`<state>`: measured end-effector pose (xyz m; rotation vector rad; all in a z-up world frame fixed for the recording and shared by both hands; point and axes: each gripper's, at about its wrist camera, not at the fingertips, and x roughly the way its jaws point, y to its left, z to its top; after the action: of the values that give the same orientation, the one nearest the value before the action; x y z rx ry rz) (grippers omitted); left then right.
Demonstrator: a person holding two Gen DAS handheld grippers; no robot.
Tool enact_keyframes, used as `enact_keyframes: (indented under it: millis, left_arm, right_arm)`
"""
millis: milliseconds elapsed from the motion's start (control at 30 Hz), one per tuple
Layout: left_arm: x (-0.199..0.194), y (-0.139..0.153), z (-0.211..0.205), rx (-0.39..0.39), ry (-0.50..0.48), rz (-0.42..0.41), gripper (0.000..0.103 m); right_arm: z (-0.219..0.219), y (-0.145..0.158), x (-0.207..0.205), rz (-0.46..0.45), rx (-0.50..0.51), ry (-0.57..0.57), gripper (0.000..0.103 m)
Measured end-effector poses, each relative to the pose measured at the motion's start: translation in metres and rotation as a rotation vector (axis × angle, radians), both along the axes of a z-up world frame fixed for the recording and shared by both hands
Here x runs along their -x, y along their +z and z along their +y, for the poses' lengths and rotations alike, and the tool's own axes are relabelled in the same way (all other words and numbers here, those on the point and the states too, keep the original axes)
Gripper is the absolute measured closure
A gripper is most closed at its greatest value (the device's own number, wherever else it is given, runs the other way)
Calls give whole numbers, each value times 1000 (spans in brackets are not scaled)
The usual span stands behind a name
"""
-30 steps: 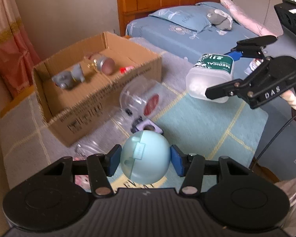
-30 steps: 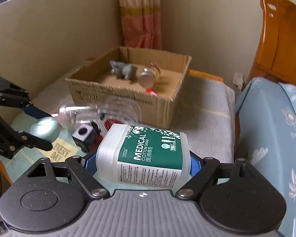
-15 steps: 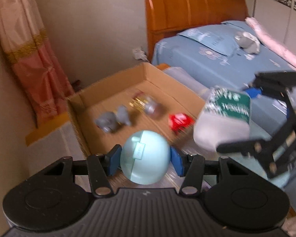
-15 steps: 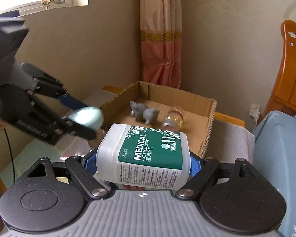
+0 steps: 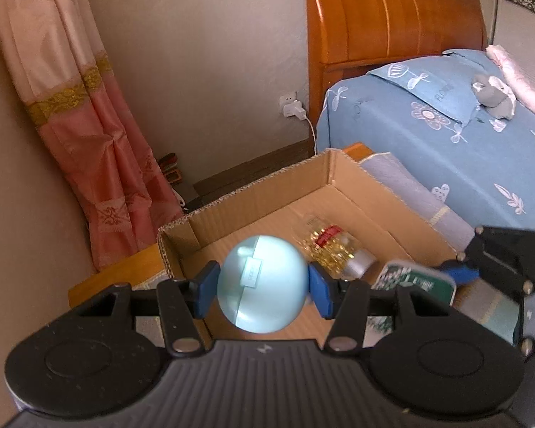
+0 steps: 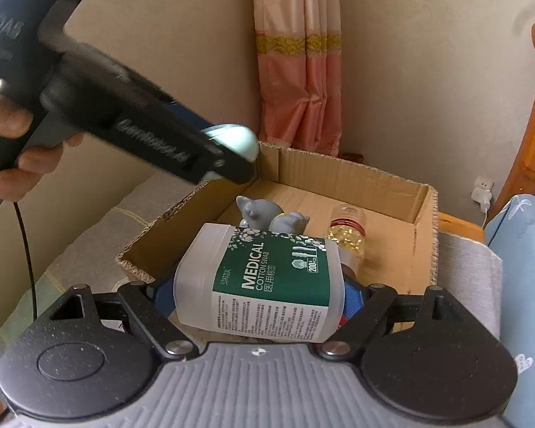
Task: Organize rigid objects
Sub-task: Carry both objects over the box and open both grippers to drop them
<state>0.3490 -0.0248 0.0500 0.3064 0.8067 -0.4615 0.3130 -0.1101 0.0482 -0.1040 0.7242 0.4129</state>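
Note:
My left gripper is shut on a pale blue egg-shaped capsule and holds it above the open cardboard box. My right gripper is shut on a white cotton swab jar with a green "MEDICAL" label, held over the box's near side. In the box lie a glass bottle of gold beads and a grey animal figure. The left gripper also shows in the right wrist view, above the box's left corner. The jar shows in the left wrist view.
A grey mat covers the table under the box. A blue bed with a wooden headboard stands to the right. A pink curtain hangs behind the box. A wall socket with a charger is behind.
Both grippers have moved forward from over the mat to above the box, each still holding its object. The box now fills the near view.

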Motion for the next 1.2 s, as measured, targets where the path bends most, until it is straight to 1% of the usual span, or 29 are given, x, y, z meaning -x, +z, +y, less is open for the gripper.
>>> enact_keyframes:
  millis: [33, 67, 133, 167, 300, 533, 600, 667, 700, 733, 900, 1033, 1200]
  left_arm:
    - [-4, -1, 0, 1, 4, 5, 50]
    - [-9, -3, -1, 0, 6, 10, 50]
    - [-17, -7, -4, -7, 10, 16, 50]
    - [-21, -10, -6, -11, 9, 18, 50]
    - [-35, -17, -12, -18, 8, 29, 50]
    - [-56, -32, -17, -30, 37, 46, 50]
    - [-58, -34, -17, -36, 55, 37, 46]
    - [-58, -32, -16, -37, 65, 19, 20]
    - [-55, -31, -16, -42, 72, 8, 15]
    - [-52, -28, -16, -48, 73, -7, 13]
    - [-33, -16, -14, -51, 67, -21, 12]
    - [-9, -5, -10, -51, 65, -36, 8]
    - [29, 1, 3, -34, 100, -54, 5]
  right_arm:
    - [0, -2, -2, -6, -2, -1, 14]
    - [1, -4, -4, -11, -2, -1, 9]
    - [1, -8, -5, -10, -2, -11, 0]
    - [-2, -8, -2, -19, -11, -15, 0]
    - [-9, -10, 6, -3, -25, -10, 0]
    - [-14, -8, 21, 4, -50, -11, 0]
    - [-14, -7, 24, -1, -49, -10, 0]
    - [-15, -4, 29, -8, -52, -6, 0]
    - [-14, -3, 30, -10, -53, -4, 0]
    - [-16, -2, 33, -12, -53, -4, 0]
    - [-20, -1, 44, -12, -41, -22, 0]
    - [-26, -1, 58, -15, -47, -40, 0]
    - [-31, -1, 80, -16, -28, -78, 0]
